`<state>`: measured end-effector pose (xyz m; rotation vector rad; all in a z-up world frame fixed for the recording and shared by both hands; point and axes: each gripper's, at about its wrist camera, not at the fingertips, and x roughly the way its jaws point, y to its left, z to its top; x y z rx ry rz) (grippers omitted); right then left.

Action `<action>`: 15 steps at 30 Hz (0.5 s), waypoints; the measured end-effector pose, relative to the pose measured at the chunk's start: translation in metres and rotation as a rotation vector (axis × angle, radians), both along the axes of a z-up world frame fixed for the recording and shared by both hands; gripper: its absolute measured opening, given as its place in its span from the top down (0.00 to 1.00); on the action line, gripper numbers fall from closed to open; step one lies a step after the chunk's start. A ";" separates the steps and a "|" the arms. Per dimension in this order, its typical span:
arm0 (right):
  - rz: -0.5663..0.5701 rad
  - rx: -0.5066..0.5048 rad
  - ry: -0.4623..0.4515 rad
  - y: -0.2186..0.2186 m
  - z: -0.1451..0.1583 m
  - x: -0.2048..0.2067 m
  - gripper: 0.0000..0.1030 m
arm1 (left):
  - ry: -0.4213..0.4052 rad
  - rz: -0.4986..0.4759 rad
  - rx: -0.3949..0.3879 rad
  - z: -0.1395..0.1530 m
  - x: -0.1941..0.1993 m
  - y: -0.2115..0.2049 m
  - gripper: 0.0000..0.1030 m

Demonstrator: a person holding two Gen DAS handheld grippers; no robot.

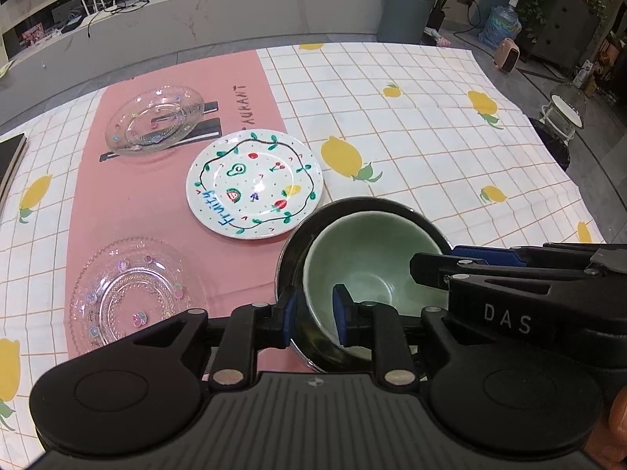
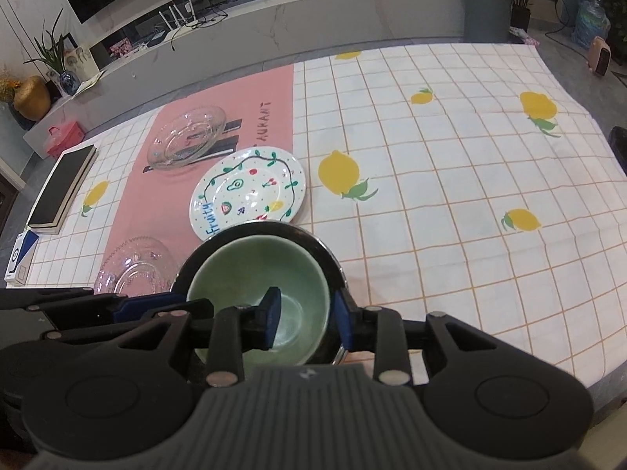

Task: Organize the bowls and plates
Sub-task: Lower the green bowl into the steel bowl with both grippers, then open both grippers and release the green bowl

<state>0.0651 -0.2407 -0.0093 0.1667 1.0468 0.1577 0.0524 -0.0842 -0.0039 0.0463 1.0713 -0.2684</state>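
A pale green ceramic bowl (image 1: 364, 258) sits nested inside a larger black glossy bowl (image 1: 292, 250) on the checked lemon-print tablecloth (image 1: 411, 117), at the near edge of a pink placemat (image 1: 164, 180). The left gripper (image 1: 313, 311) straddles the near-left walls of both bowls, 1 blue pad (image 1: 290, 311) outside the black bowl and the other inside the green; its jaws stand slightly parted with small gaps showing. The right gripper (image 2: 307, 319) straddles the opposite side likewise, jaws loosened, pads not visibly pressing. Beyond lie a white fruit-painted plate (image 1: 254, 184) and 2 clear glass dishes, 1 far (image 1: 154, 119), 1 near (image 1: 129, 293).
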 end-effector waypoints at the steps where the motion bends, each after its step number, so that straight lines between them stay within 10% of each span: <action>1: 0.001 -0.004 -0.005 0.000 0.001 0.000 0.71 | -0.004 -0.001 -0.002 0.001 0.000 0.000 0.75; 15: 0.003 -0.001 -0.034 -0.001 0.008 -0.004 0.69 | -0.047 0.000 -0.021 0.012 -0.003 0.000 0.75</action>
